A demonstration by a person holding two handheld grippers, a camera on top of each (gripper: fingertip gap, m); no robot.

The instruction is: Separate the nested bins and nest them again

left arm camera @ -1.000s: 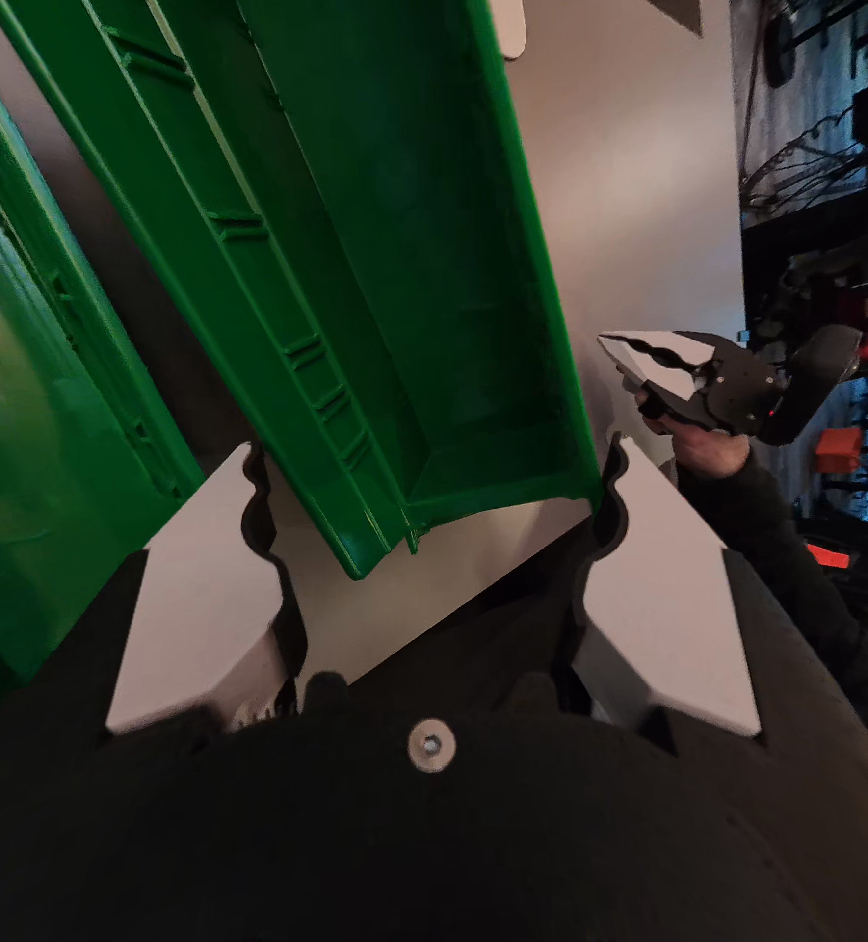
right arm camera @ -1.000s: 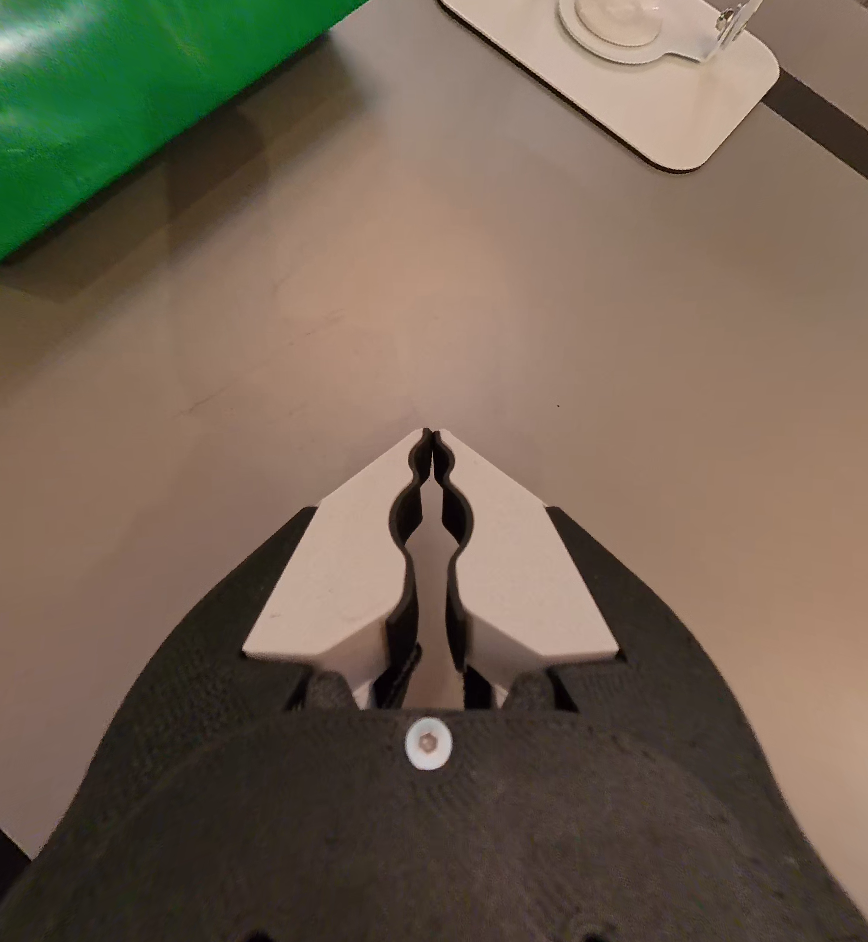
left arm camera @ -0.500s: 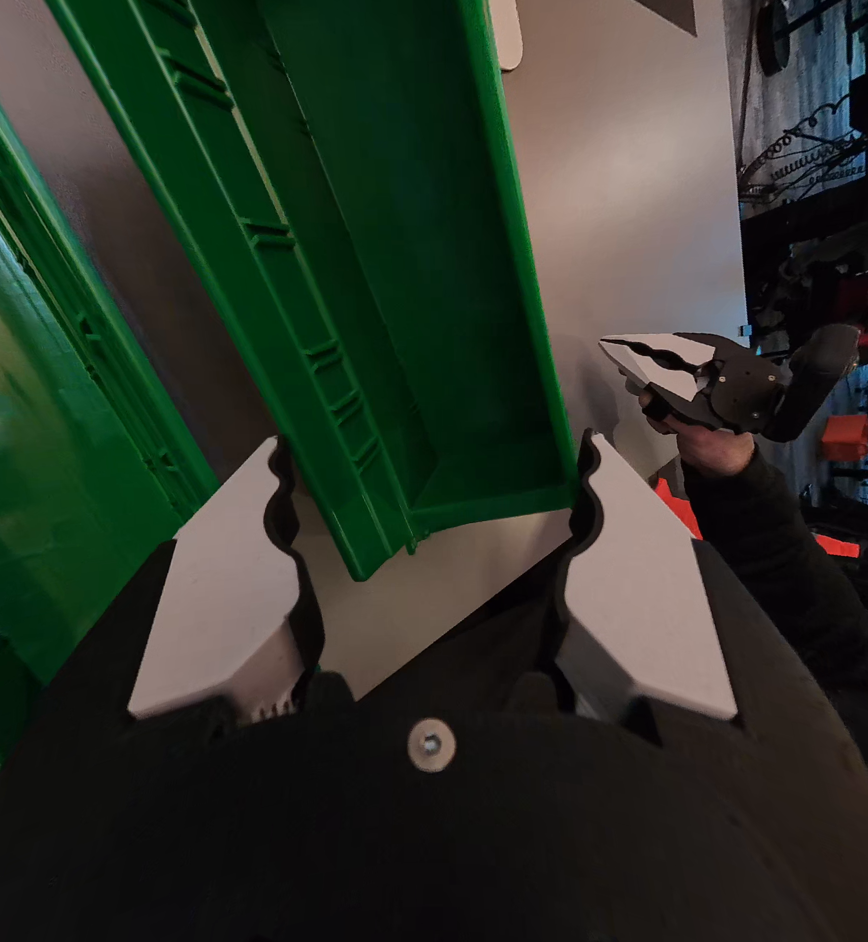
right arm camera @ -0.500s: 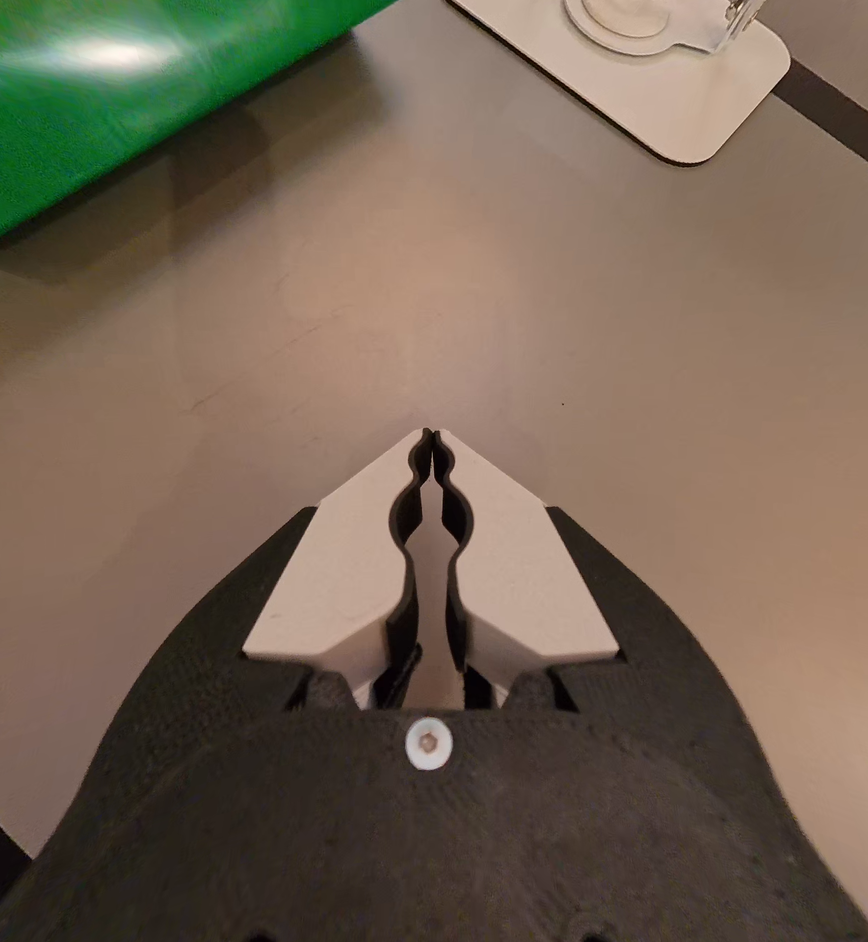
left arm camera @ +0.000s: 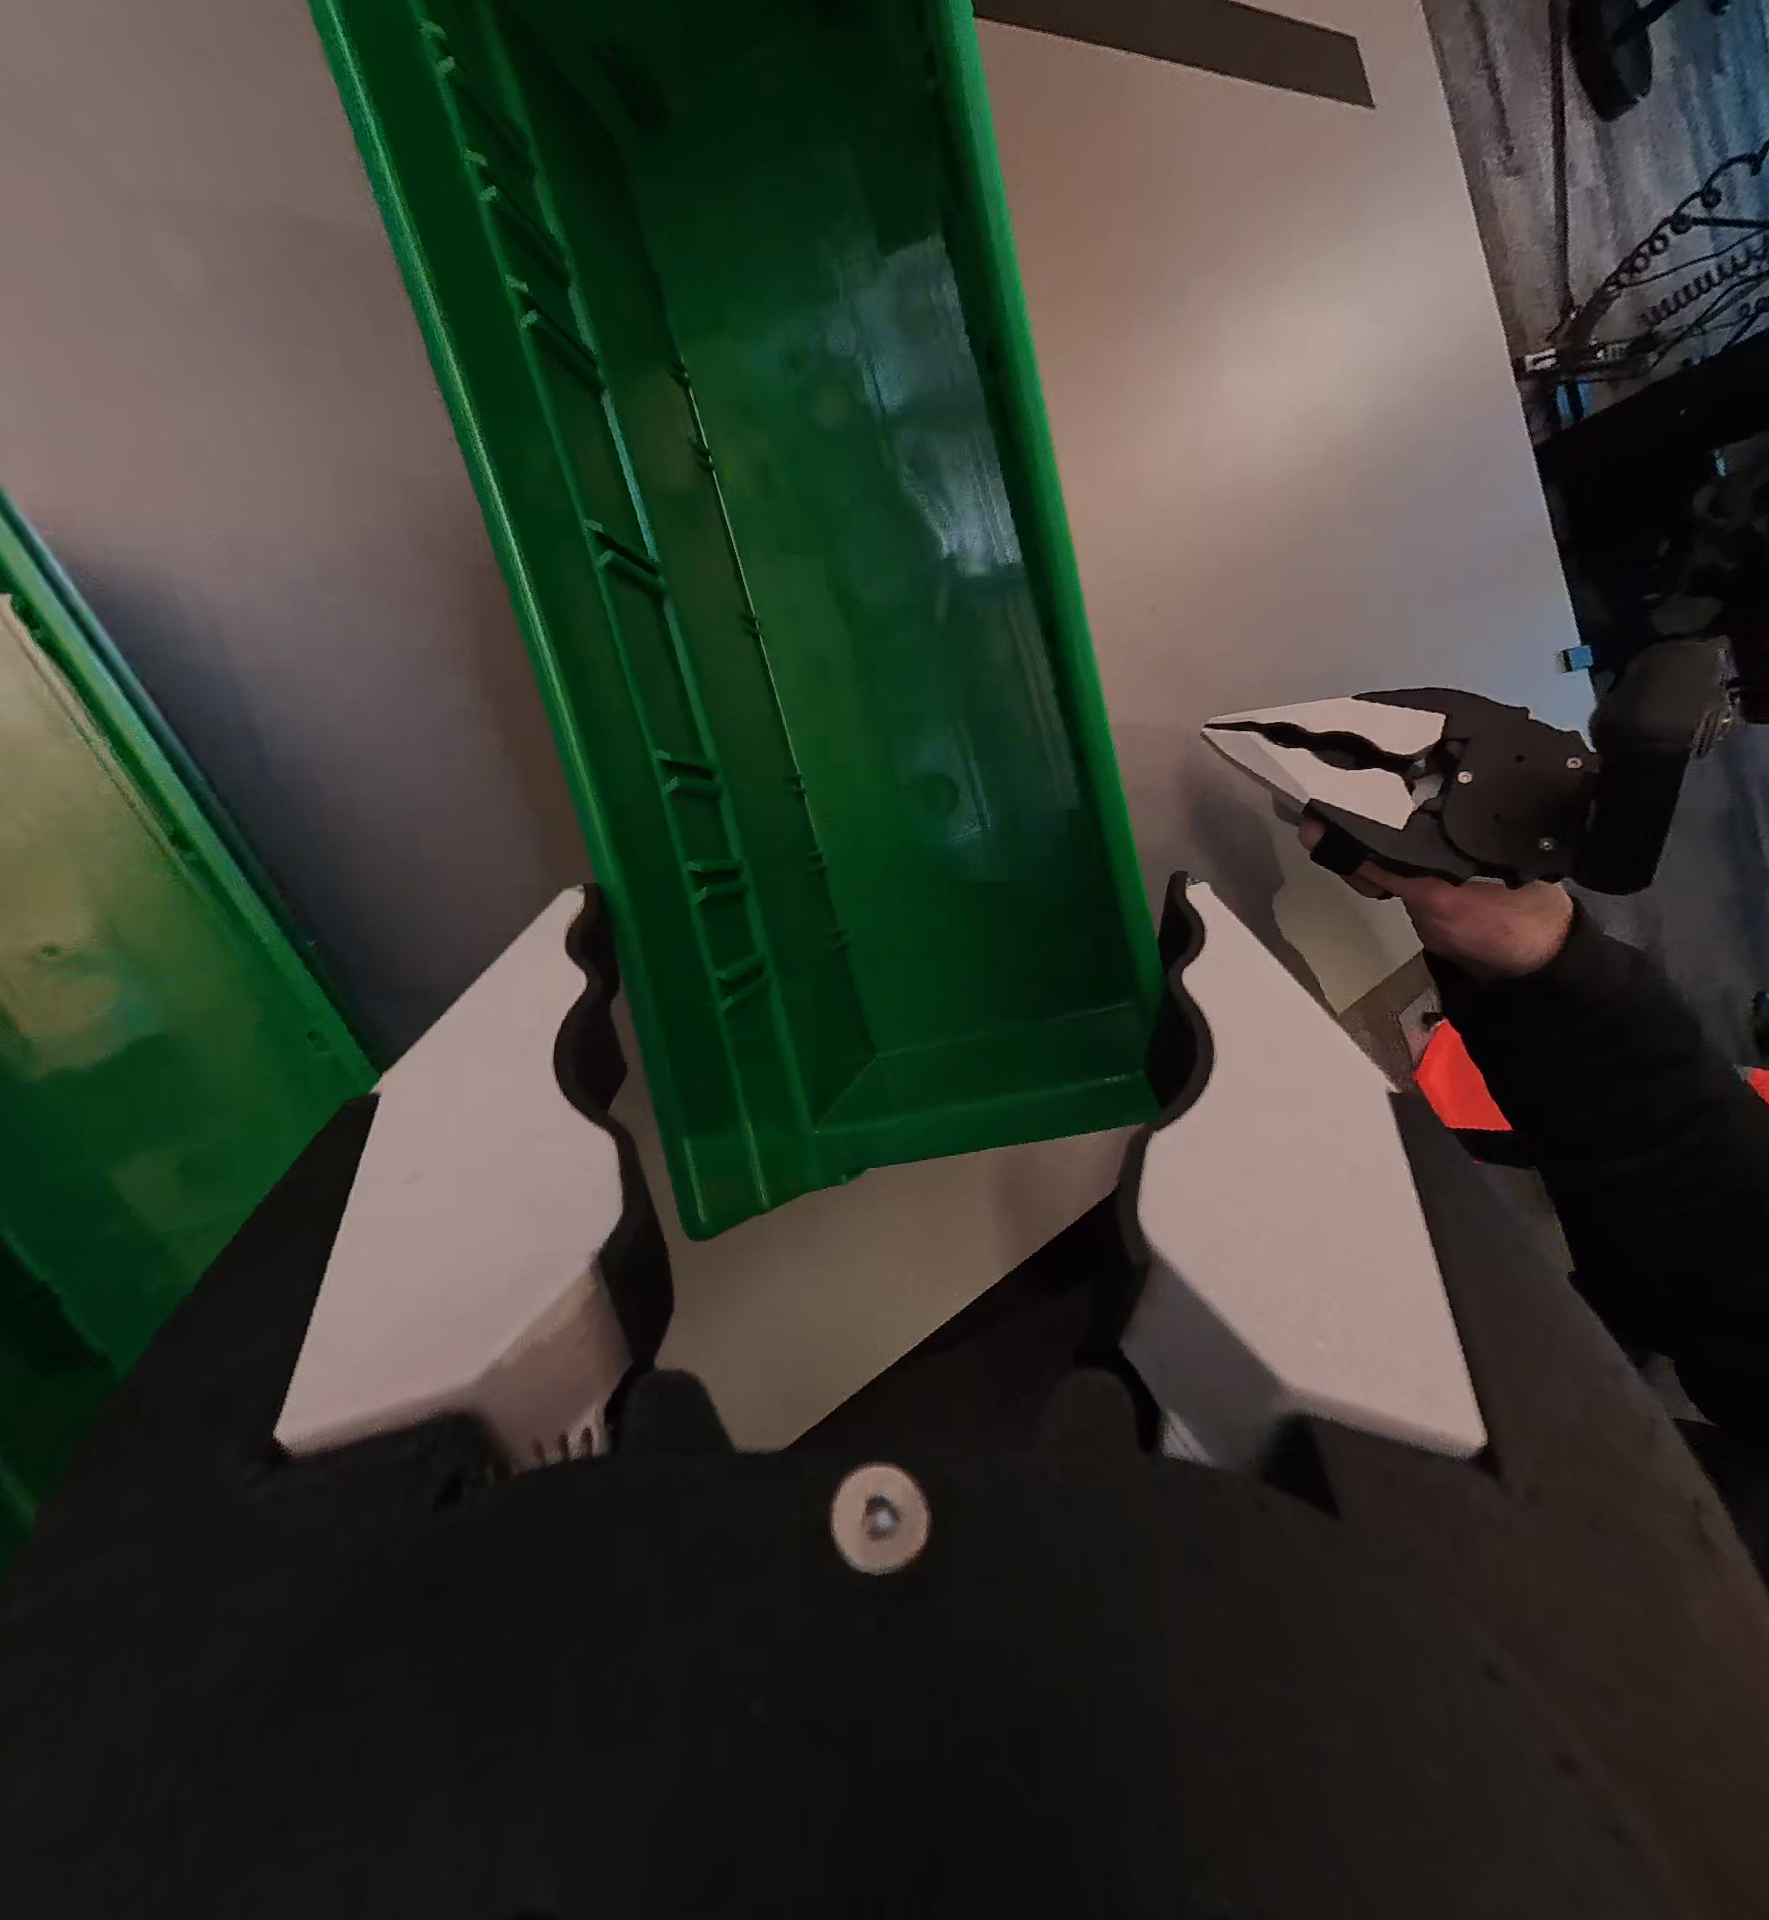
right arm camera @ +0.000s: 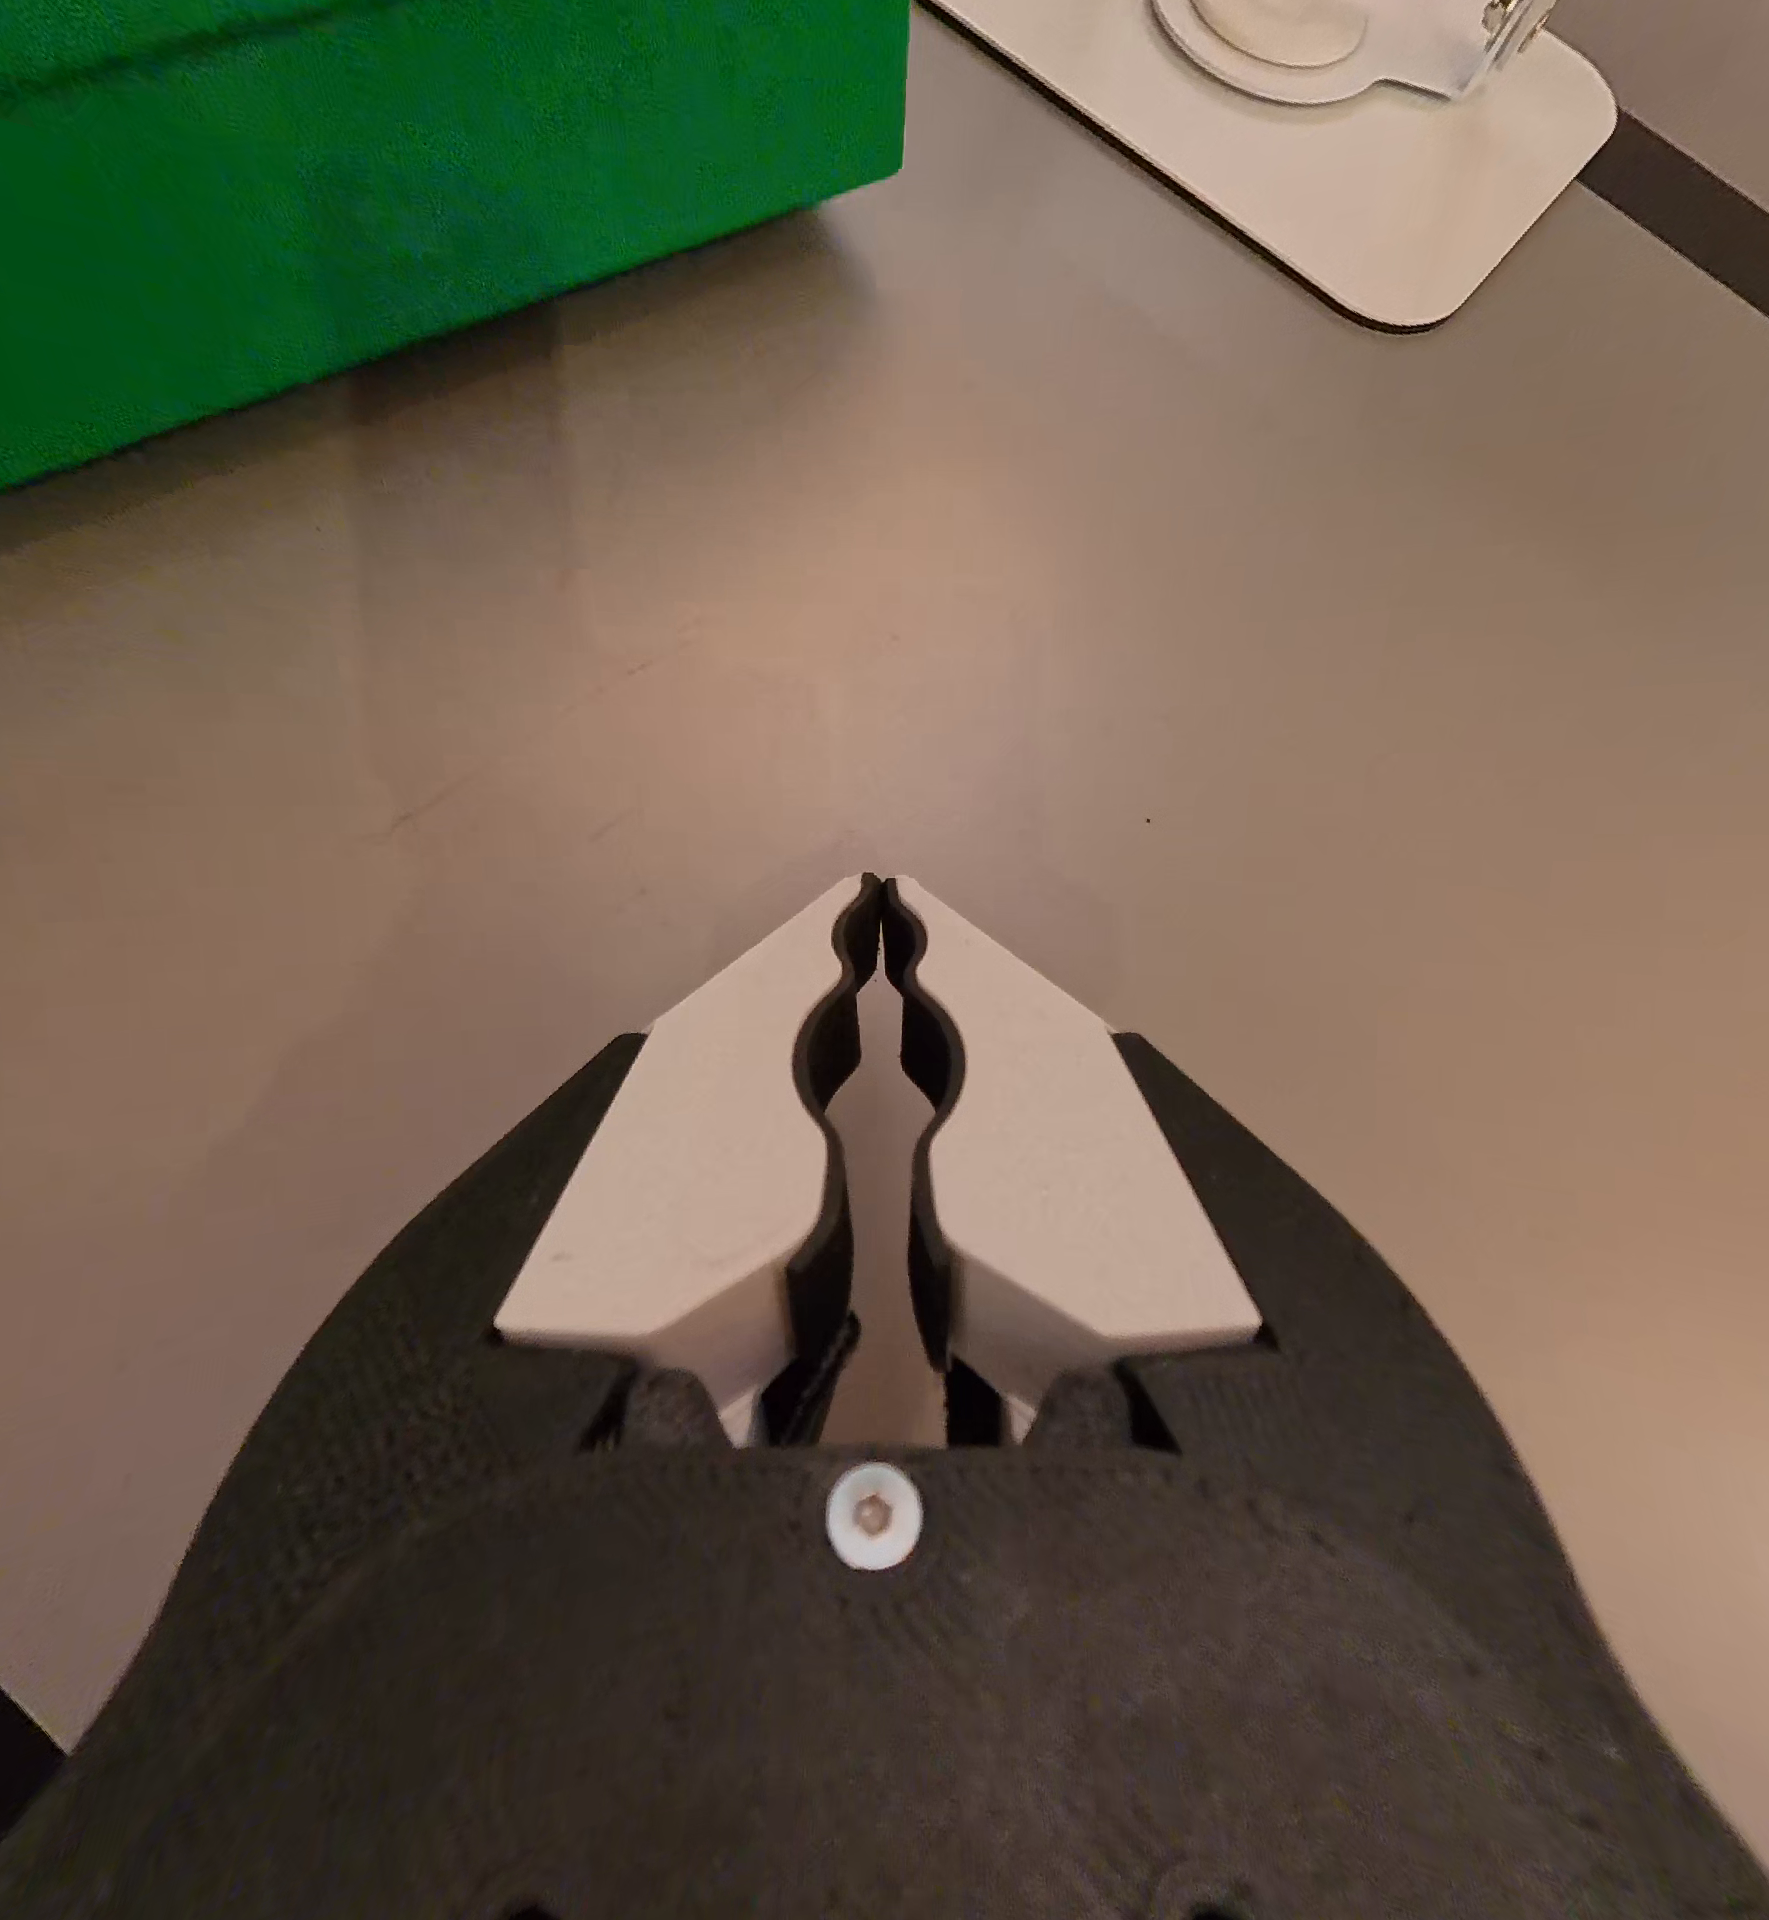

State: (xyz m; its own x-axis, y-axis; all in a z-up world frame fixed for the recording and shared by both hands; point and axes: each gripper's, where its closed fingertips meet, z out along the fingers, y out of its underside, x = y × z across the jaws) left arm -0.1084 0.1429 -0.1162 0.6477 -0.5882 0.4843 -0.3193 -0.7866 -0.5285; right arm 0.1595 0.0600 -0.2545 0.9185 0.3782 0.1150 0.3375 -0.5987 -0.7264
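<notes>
The narrow green bin (left arm camera: 859,644) has slid in between the fingers of the left gripper (left arm camera: 875,935), whose jaws are apart around its end without clearly clamping it; nothing lies inside; a second green bin (left arm camera: 80,883) stands to its left on the table (right arm camera: 1171,675); the right gripper (right arm camera: 878,883) is closed on nothing, above bare table.

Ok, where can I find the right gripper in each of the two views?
Left wrist view: the right gripper is at the right edge, about mid-height, held by a hand, its tip pointing left, its fingers closed.
Right wrist view: the right gripper fills the bottom centre, its tip pointing up the picture, its fingers closed.
Shared landmark: the grey table lies behind it in both.
</notes>
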